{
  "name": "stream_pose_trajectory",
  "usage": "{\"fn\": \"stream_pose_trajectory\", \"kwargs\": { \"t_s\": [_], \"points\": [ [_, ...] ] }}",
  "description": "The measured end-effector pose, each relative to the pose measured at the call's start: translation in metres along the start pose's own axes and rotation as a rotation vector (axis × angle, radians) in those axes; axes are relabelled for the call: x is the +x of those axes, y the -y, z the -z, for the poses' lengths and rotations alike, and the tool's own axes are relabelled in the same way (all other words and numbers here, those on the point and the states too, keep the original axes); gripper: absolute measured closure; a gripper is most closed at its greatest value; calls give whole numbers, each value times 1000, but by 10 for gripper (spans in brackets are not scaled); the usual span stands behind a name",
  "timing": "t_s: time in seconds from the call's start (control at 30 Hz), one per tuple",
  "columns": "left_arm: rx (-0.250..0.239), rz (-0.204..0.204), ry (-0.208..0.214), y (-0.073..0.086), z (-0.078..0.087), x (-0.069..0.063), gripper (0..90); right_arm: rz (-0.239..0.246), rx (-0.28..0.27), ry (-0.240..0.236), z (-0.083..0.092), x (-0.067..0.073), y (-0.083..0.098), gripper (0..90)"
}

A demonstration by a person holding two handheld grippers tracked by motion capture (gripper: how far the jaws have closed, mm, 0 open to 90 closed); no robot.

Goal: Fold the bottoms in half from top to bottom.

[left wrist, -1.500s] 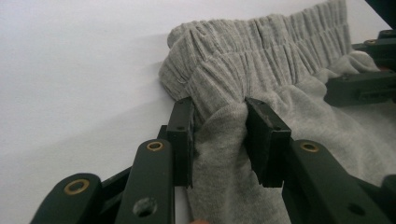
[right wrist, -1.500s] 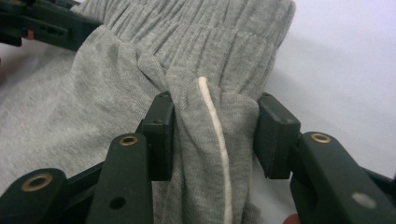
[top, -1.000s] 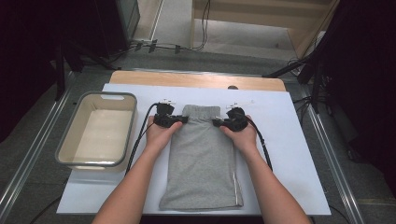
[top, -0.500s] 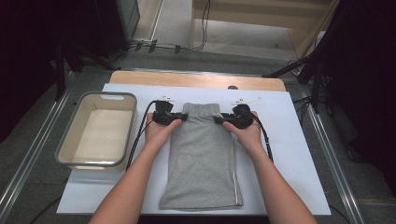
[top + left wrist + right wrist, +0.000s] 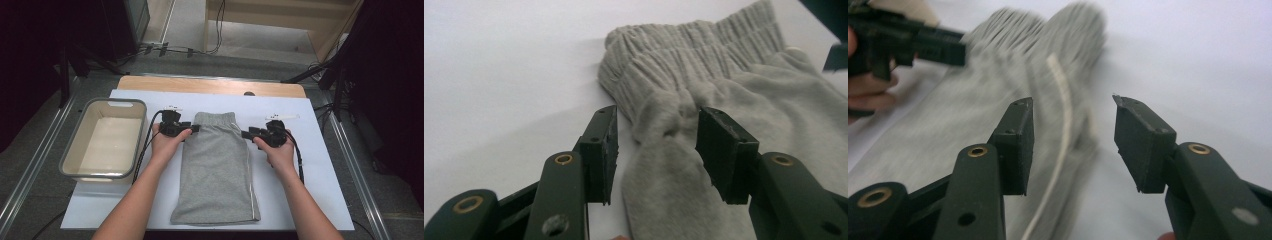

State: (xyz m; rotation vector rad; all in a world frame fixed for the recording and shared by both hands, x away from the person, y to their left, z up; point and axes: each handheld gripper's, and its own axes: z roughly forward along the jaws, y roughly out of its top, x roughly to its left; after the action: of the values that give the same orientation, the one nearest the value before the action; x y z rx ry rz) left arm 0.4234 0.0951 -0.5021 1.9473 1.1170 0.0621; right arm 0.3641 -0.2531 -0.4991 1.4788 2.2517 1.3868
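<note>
A: Both grippers, left gripper (image 5: 196, 128) and right gripper (image 5: 244, 133), have just been opening, releasing the shorts (image 5: 216, 170)?
B: Yes, jaws apart; the folded shorts are lying mid-table (image 5: 310, 165), bin (image 5: 75, 167) at nine o'clock.

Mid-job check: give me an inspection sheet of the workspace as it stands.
Surface: white sheet over a wooden tabletop.
Job's things: grey shorts folded lengthwise, flat, waistband at the far end.
Clutter: beige bin to the left, looks empty.
Grippers: left gripper at the waistband's left corner, jaws just opened, bunched cloth between them, pads not pressing; right gripper off the right edge, jaws just opened, nothing held.
Cables: one black cable trails from the left gripper, another from the right.
Surroundings: grey floor, metal rails, floor cables and wooden furniture beyond.
</note>
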Motion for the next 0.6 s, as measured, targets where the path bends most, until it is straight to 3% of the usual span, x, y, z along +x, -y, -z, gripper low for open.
{"fn": "stream_pose_trajectory", "kwargs": {
  "t_s": [0.07,0.13,0.23,0.33,0.43,0.5,0.6],
  "points": [
    [18,-20,-10,3,0,-2,506,23,27,14,-2,9,9,644],
    [23,-29,-23,6,0,-3,509,54,-2,41,0,20,17,720],
    [18,-25,-32,6,2,-4,518,104,-34,42,2,37,24,804],
    [4,-24,-31,4,3,-6,517,162,-31,55,-1,51,28,823],
    [-3,-30,-33,3,3,-9,515,184,-3,30,-6,59,31,825],
    [-3,-32,-32,3,2,-10,512,212,15,35,-9,63,34,825],
    [2,-32,-35,4,1,-11,508,215,24,30,-10,63,36,825]
  ]
}}
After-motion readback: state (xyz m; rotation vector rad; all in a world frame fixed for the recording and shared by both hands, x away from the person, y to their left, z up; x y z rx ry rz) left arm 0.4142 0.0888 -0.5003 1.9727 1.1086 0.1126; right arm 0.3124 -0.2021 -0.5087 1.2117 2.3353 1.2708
